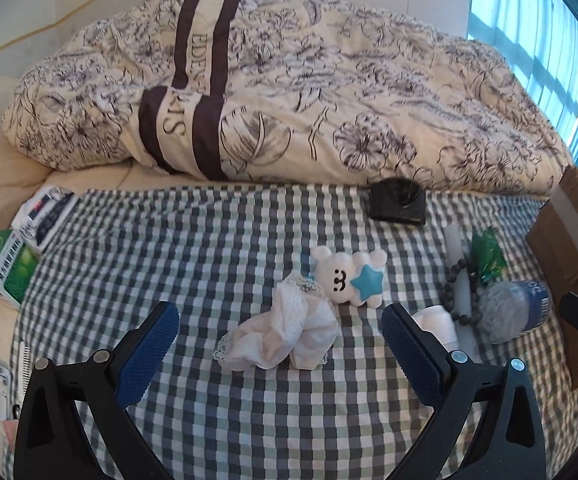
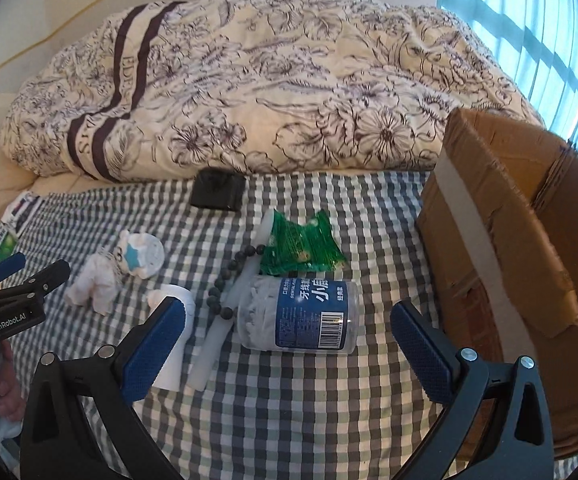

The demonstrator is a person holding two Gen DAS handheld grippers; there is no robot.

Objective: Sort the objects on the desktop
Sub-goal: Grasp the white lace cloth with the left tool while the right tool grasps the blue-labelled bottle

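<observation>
Just ahead of right claw (image 2: pixel 285 344): jar (image 2: pixel 299 314).

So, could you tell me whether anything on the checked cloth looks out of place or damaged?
The dental floss jar lies tipped on its side beside the bead bracelet, lid end toward the beads, nothing visibly spilled. The cardboard box has a torn, ragged rim. The white cloth is crumpled against the plush bear.
</observation>
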